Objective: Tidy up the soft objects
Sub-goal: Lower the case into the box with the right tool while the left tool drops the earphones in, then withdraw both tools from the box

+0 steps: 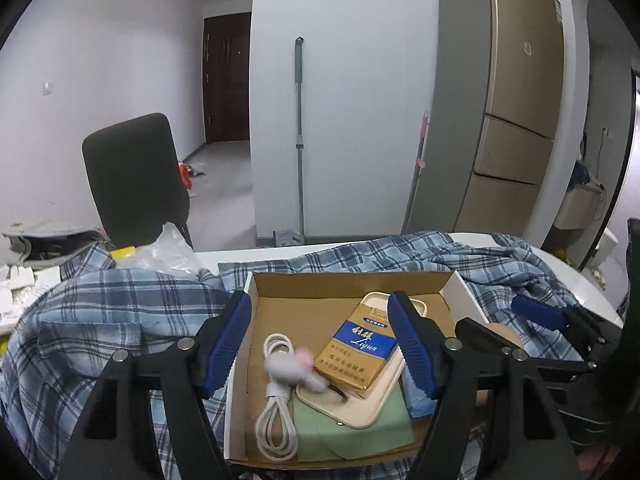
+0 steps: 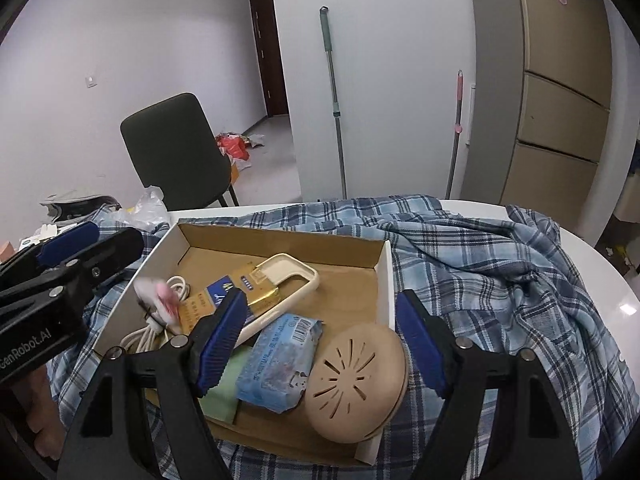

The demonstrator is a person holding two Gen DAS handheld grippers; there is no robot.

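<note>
A: How does the left gripper [image 1: 320, 340] stand?
B: Wide apart, gripping nothing, over the cardboard box [image 1: 344, 280]. Between its blue pads [image 1: 412, 344] lies a small grey and pink plush toy [image 1: 290, 364], blurred, on a coiled white cable [image 1: 276, 412].
A: And the right gripper [image 2: 320, 344]?
B: Also spread wide and empty, above the near right corner of the box. A round tan perforated case [image 2: 356, 384] sits between its fingers, a blue tissue pack [image 2: 280, 360] just left of it.
A: What else is inside?
B: A gold and blue carton [image 1: 354, 348] resting on a cream phone case [image 1: 360, 400], over a green sheet [image 1: 352, 428].
A: Around the box?
B: A blue plaid shirt [image 2: 480, 264] spread over the white table [image 2: 608, 280]; a dark chair [image 1: 136, 176] at the far left.
</note>
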